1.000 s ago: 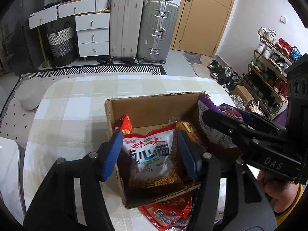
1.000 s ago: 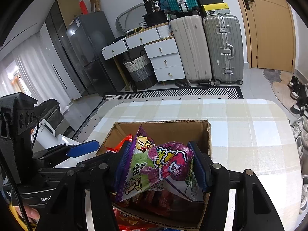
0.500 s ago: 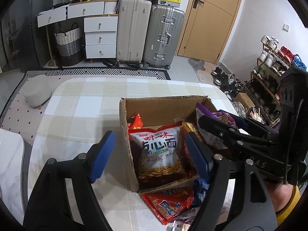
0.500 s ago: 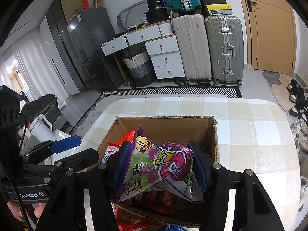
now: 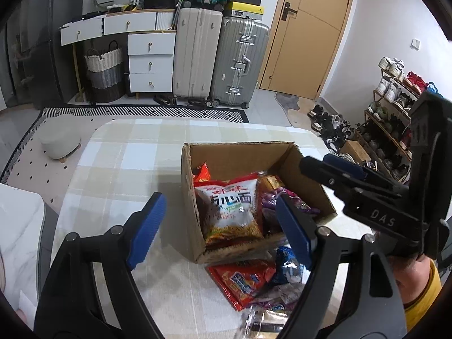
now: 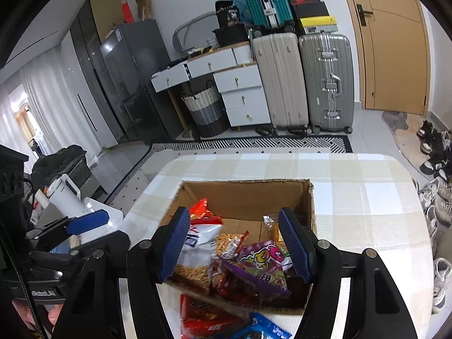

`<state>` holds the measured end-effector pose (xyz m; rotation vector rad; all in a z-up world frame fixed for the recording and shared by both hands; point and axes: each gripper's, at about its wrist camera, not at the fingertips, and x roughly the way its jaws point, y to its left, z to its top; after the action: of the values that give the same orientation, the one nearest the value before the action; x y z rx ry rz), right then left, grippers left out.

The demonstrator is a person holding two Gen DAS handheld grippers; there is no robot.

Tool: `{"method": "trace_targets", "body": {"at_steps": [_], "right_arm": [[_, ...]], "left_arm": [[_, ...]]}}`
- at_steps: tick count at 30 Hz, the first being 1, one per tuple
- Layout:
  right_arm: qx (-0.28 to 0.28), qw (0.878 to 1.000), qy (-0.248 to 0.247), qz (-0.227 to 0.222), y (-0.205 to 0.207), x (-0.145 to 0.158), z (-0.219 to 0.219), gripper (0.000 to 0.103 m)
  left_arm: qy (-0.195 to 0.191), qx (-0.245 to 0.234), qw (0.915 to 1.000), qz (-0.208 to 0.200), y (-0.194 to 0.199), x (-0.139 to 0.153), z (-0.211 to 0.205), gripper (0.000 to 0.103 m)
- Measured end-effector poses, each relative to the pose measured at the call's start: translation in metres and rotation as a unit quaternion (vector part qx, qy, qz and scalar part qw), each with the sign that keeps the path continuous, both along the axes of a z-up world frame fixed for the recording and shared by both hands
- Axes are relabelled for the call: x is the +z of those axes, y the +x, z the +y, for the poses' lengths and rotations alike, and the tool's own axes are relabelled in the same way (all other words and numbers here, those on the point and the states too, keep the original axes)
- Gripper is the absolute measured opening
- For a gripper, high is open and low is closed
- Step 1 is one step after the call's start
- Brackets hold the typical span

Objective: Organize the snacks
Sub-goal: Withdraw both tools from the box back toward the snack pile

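Both my tools gaped empty — right tool [image 6: 236,244] above the purple snack bag [image 6: 262,257] in the box [image 6: 243,193], left tool [image 5: 223,231] at its near-left corner.

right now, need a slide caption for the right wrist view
Open right gripper above a cardboard box holding a purple snack bag, with more packets on the checked table.

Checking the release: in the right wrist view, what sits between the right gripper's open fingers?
In the right wrist view, the purple snack bag lies in the cardboard box between the right gripper's fingers, touching neither.
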<state>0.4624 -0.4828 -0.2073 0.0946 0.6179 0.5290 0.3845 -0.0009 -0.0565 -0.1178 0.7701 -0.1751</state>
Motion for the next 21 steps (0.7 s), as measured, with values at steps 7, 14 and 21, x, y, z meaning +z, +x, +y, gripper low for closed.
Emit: {"method": "trace_targets", "body": {"at_steps": [7,14,21], "right_arm": [[0.011,0.999,0.001,-0.04,-0.05,0.032,-0.005,0.067],[0.021,0.996,0.009,-0.087,-0.114,0.063,-0.01,0.072],[0.01,0.99,-0.004,-0.14,-0.182,0.077,-0.02,0.079]], "left_arm": [[0.003,0.0,0.9998,-0.021,-0.039,0.028,-0.004,0.081],[0.003,-0.003,0.9988,-0.049,-0.087,0.058,-0.006,0.082],[0.0,-0.005,0.9979,-0.064,-0.135,0.077,-0.006,0.085]]}}
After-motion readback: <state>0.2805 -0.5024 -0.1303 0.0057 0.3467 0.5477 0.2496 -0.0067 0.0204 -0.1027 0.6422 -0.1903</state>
